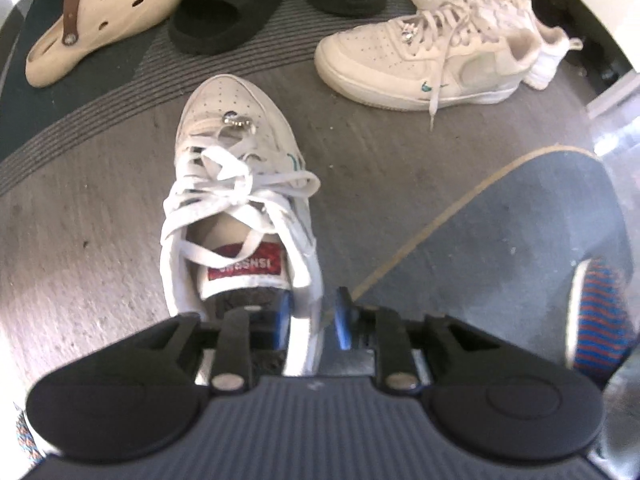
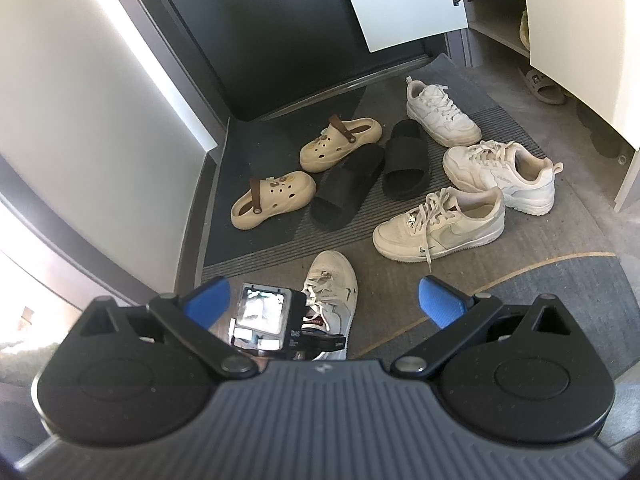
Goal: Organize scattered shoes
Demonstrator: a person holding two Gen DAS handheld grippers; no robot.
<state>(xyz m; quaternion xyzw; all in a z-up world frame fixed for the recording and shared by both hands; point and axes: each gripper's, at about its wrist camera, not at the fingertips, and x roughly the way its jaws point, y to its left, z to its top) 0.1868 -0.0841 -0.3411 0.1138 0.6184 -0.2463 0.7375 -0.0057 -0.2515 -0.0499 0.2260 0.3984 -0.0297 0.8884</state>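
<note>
Fingers [image 1: 285, 322] of your left gripper [image 1: 312, 322] are clamped on the heel collar of the white sneaker [image 1: 236, 184], one blue pad inside the shoe and one outside, toe pointing away over the grey floor [image 1: 80, 220]. Your right gripper [image 2: 324, 300] hangs spread wide, grasping nothing. Only its view takes in the whole scatter (the left sees just the near edge): beige clogs [image 2: 272, 200], black slides [image 2: 348, 186], three more white sneakers [image 2: 440, 220] on the doormat [image 2: 256, 248], and the open shoe cabinet [image 2: 496, 20].

Near, low — high, wide; sneaker [image 1: 236, 200] shared.
</note>
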